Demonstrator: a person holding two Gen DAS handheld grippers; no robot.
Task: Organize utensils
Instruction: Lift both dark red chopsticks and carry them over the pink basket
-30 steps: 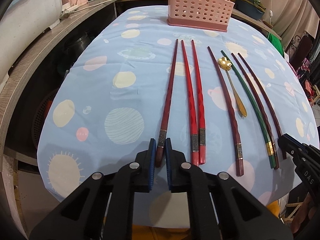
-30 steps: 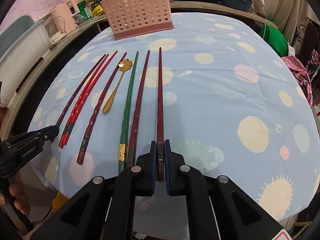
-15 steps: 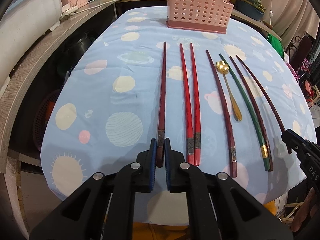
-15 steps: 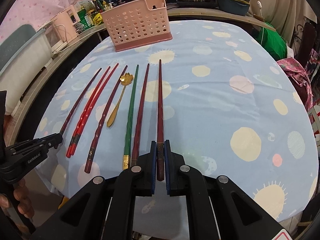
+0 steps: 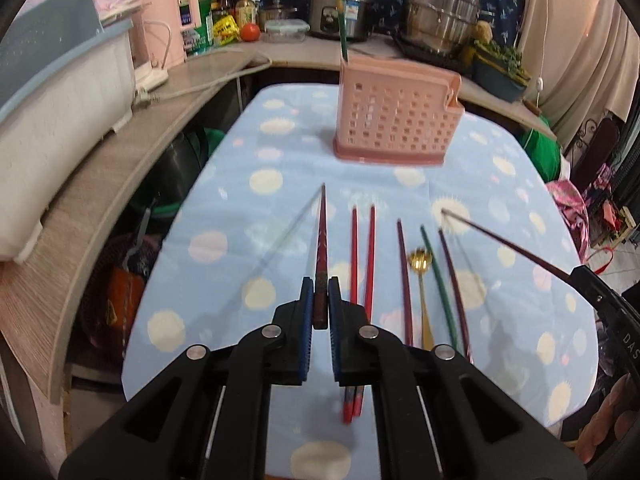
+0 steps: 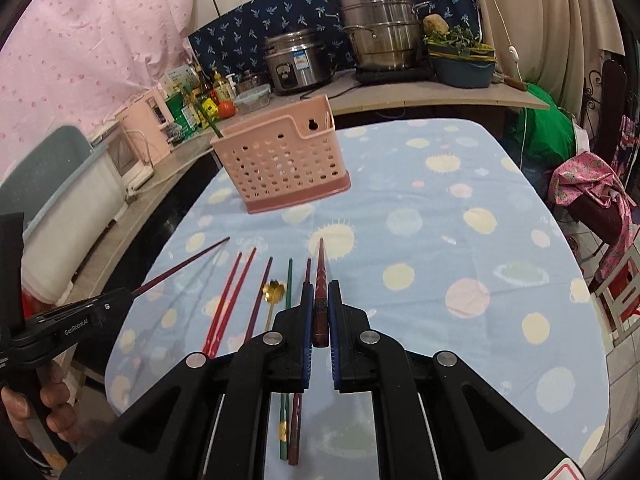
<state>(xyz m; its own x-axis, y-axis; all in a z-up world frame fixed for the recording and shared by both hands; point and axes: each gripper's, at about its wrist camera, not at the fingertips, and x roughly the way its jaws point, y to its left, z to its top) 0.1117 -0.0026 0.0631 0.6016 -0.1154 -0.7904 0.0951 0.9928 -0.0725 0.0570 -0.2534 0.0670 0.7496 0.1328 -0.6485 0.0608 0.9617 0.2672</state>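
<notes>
The left hand-held gripper (image 5: 320, 300) is clamped on the butt end of 1 dark red chopstick (image 5: 321, 240). This left chopstick is clear of the surface (image 5: 224, 264); its shadow falls on the cloth to its left. Its long axis runs straight ahead along the fingers, tip forward and slightly down, aimed toward the pink basket (image 5: 396, 120).

Between the 2 grippers, 6 items lie on the surface, all with long axes running toward the basket: 2 red chopsticks (image 5: 362, 256), 1 dark red chopstick, 1 gold spoon (image 5: 420, 280) with its bowl at the far end, 1 green chopstick (image 5: 438, 276), and 1 more dark red chopstick.

The right hand-held gripper (image 6: 319, 312) is pinched on the butt end of a second dark red chopstick (image 6: 320, 276), also clear of the surface. In the left wrist view its shaft angles inward and down from the right edge, tip toward the centre of the cloth.

The basket stands upright at the far end of the surface, well apart from both tips. It lies ahead and slightly right of the left gripper, and ahead and left of the right gripper. Neither gripper is clearly nearer. 1 green chopstick (image 5: 341, 20) already stands in its left end.

Judgement: each chopstick must be swung tip-down over the basket opening before release.
</notes>
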